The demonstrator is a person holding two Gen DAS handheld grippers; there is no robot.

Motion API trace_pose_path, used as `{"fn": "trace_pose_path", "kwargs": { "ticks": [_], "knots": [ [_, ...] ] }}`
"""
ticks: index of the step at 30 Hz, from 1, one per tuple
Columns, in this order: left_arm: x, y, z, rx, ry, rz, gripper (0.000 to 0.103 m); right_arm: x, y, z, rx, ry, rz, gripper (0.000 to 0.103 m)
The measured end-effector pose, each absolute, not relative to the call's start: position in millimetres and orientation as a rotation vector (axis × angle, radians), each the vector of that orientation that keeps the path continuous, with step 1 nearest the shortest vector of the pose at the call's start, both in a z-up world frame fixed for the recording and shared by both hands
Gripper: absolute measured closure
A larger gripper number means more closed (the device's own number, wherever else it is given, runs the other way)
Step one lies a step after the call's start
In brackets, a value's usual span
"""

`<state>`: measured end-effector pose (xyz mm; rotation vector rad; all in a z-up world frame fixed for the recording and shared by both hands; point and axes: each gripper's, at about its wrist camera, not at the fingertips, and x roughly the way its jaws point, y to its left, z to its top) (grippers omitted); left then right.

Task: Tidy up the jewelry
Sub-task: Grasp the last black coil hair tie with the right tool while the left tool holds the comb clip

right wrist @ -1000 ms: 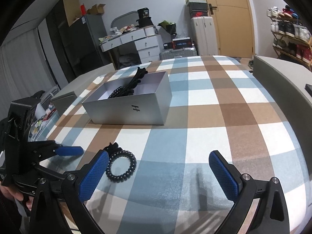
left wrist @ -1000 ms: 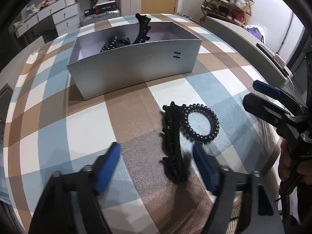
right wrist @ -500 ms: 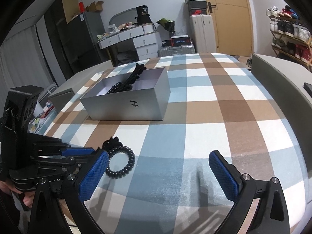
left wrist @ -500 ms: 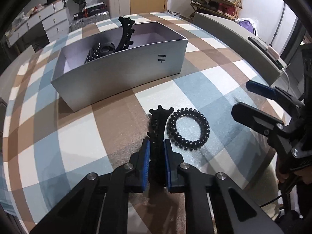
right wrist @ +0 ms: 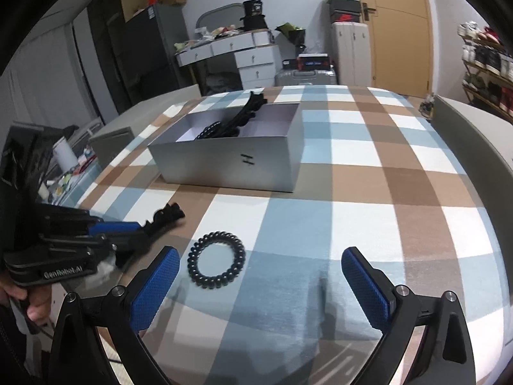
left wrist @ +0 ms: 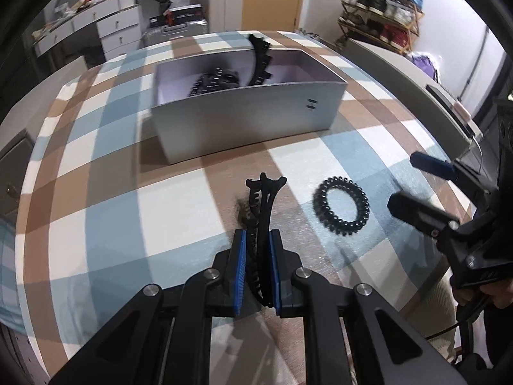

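Left gripper (left wrist: pixel 257 268) pinches the black hair clip (left wrist: pixel 263 211), lifted just off the checked tablecloth (left wrist: pixel 96 192). Right gripper (right wrist: pixel 256 285) jaws spread, hovering near the spiral hair tie (right wrist: pixel 217 263). Carry the clip high over the silver box (left wrist: pixel 250 118) wall; release once inside.

Coil tie (right wrist: pixel 216 259) between wide-apart right gripper (right wrist: pixel 261 285)
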<state>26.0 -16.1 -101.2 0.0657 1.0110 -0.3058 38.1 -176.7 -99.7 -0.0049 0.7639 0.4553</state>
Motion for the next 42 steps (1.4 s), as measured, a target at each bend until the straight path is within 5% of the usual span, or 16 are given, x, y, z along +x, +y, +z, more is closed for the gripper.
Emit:
{"fn": "trace_pose_path", "kwargs": {
  "ticks": [7,29,42],
  "knots": [
    [23.0,-1.6,-99.6,0.022,0.991,-0.284,0.094,40.7,-153.9,-107.0,-0.071,0.797,0.478,0.017],
    [14.5,27.8,-98.7,-0.051,0.965,-0.263,0.094,42.7,-122.7,-115.9,-0.204,0.836,0.474,0.035],
    [11.2,40.5,-95.7,-0.096,0.954,-0.265,0.094,41.4,-107.9,-118.8,-0.267,0.843,0.467,0.063]
  ]
}}
